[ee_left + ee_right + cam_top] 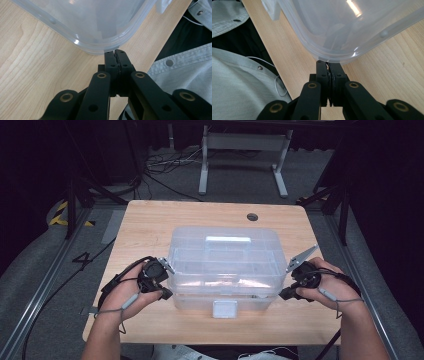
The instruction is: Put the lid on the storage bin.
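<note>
clear plastic box (pixel 225 265) sits mid wooden surface (pixel 150 220), white latch (pixel 224 309) facing person. left gripper (pixel 115 53) fingers clenched, tips right against box's near-left corner rim. right gripper (pixel 327 64) same deal, clenched, tips at near-right corner. nothing grasped.

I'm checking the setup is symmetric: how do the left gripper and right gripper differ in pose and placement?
The left gripper sits at the clear box's near-left corner; the right gripper at its near-right corner. The right's grey plate juts up plainly; the left's is less prominent. Both are shut, tips at the box's lower rim.
</note>
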Action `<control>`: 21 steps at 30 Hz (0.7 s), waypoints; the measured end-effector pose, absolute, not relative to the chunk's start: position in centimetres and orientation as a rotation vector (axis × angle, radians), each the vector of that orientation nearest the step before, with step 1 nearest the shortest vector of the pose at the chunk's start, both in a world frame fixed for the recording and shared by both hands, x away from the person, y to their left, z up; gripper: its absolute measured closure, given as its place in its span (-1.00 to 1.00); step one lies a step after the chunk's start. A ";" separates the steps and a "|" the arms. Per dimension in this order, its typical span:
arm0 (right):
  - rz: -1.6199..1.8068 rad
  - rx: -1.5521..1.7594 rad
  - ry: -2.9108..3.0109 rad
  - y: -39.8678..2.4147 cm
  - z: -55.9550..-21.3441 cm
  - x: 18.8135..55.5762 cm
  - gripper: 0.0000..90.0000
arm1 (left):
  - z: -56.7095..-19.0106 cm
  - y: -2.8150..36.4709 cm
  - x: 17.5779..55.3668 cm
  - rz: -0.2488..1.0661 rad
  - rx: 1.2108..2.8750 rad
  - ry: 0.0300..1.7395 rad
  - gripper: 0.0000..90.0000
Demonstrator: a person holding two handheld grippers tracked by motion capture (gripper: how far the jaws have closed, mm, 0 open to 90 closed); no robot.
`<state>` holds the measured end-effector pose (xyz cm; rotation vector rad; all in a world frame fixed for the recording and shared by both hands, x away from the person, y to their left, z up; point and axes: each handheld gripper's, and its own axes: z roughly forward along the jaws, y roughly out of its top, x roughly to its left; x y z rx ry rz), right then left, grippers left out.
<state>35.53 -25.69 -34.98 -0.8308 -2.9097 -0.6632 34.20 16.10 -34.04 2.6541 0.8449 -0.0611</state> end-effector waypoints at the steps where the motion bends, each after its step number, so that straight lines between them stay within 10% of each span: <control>1: -0.663 -0.831 -2.910 -25.7 -35.0 35.5 0.95 | -34.1 16.0 34.2 -0.057 2.660 0.846 0.99; 21: -0.595 -0.820 -2.916 -25.4 -35.4 35.6 0.95 | -34.7 15.6 34.3 -0.079 2.706 0.846 0.98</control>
